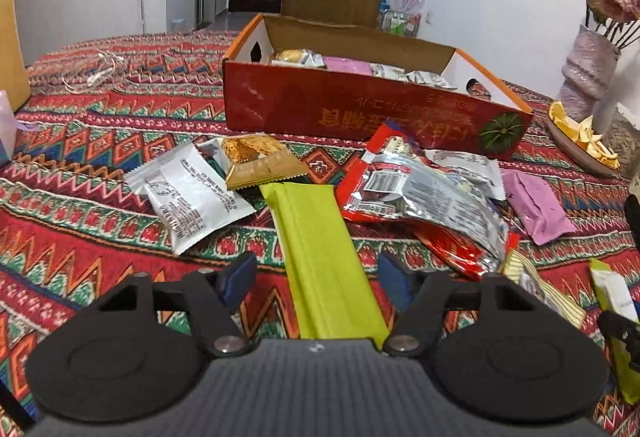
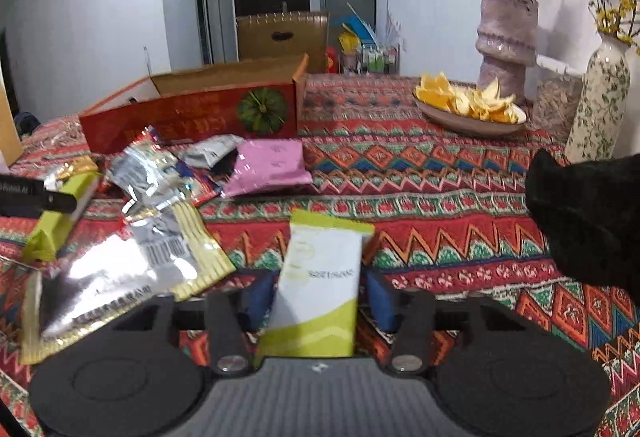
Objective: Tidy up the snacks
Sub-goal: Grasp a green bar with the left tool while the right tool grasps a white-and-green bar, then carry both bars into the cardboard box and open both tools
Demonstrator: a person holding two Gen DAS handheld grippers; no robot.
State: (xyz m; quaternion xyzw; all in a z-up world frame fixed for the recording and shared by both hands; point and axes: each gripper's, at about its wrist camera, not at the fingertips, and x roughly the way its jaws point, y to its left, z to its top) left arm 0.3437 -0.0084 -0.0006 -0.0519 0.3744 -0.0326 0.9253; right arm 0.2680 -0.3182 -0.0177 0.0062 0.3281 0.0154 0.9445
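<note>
Both grippers are at the pick-up step. Low in the left wrist view, the left gripper [image 1: 316, 279] straddles a green packet [image 1: 320, 257] without visibly pinching it; low in the right wrist view, the right gripper [image 2: 318, 295] stands about a white-and-green packet [image 2: 320, 285], contact unclear. Next, I judge, each needs a firm pinch, then a lift to the red box [image 1: 360, 109] in the upper middle.

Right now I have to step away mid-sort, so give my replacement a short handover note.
Left gripper: straddles the green packet, with gaps visible beside both pads.
Right gripper: around the white-and-green packet, pads close; contact unclear.
Red cardboard box: already holds several packets.
Left on the tablecloth: silver packet, gold packet, red-and-silver bags, pink packet.
Next, probably: box both green ones, then the rest.
</note>
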